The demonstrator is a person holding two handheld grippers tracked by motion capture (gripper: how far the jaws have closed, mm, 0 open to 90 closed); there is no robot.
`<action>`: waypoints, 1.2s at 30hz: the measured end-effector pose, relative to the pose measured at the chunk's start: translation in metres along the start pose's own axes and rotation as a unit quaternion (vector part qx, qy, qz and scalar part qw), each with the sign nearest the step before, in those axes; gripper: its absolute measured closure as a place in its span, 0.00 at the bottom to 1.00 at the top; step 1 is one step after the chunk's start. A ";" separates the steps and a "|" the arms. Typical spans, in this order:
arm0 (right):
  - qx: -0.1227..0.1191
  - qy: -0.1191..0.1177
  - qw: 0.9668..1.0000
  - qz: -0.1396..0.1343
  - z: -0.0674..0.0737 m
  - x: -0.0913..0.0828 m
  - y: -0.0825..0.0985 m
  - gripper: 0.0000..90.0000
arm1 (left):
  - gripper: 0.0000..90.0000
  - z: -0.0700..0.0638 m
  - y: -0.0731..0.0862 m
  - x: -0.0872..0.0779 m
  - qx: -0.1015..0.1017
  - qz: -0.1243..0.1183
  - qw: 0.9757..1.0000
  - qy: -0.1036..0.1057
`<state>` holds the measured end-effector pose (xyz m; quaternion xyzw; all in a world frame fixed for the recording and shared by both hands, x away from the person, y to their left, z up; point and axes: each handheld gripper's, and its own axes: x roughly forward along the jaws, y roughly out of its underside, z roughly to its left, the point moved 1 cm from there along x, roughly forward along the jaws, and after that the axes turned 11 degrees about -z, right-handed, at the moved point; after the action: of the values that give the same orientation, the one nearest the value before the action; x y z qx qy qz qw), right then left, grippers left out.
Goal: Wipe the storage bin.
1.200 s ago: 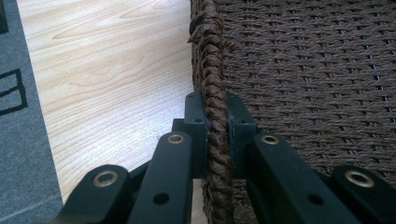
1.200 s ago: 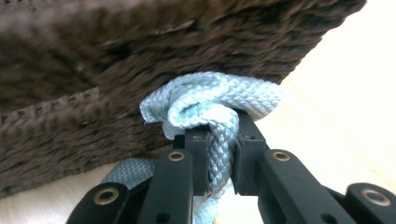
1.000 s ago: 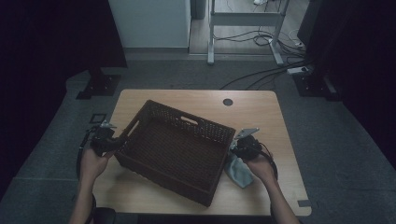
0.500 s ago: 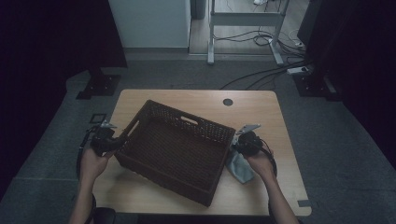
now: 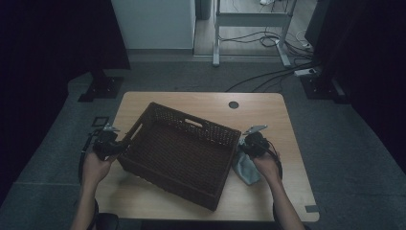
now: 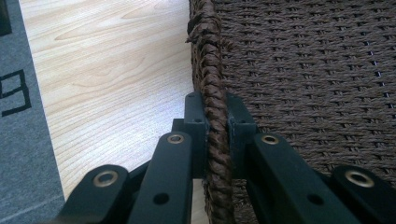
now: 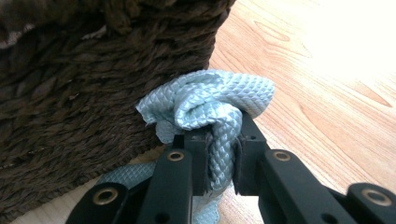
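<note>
**Basket pinned by its rim, cloth gathered at its side**

High view: a dark woven basket (image 5: 179, 153) sits skewed on the wooden surface (image 5: 268, 115), nothing visible inside it. The left claw (image 5: 119, 143) meets the basket's left rim; the right claw (image 5: 244, 147) hangs just beside its right wall, above a pale blue cloth (image 5: 246, 168) that trails onto the surface.

Left gripper view: the left claw (image 6: 215, 135) is clenched on the braided rim (image 6: 212, 84), one jaw outside, one inside. The weave looks stiff and rough, so the rim is a sound handle that should not slip; with nothing in it, the basket is probably light, though a one-sided grip would likely tilt it.

Right gripper view: the right claw (image 7: 220, 156) grasps a bunched fold of the cloth (image 7: 210, 102), which presses against the basket (image 7: 93, 93) wall. The cloth is soft and limp; it will drape and drag from wherever it is pinched, so a gathered fold like this one holds best.
</note>
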<state>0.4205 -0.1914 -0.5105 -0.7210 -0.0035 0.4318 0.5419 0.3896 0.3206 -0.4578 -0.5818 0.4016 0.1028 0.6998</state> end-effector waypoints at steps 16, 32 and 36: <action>-0.019 0.002 0.999 0.038 0.007 0.018 0.011 0.87 | 0.91 0.000 0.000 0.000 -0.002 0.000 1.000 0.001; -0.016 -0.014 0.999 0.036 0.013 0.015 0.014 0.87 | 0.92 -0.001 0.000 0.000 -0.007 0.002 1.000 -0.010; -0.025 -0.020 0.999 0.039 0.018 0.013 0.015 0.86 | 0.92 -0.002 0.000 0.000 -0.009 0.002 1.000 -0.013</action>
<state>0.4102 -0.1779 -0.5312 -0.7251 0.0031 0.4663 0.5068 0.3886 0.3191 -0.4578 -0.5860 0.3926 0.1156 0.6993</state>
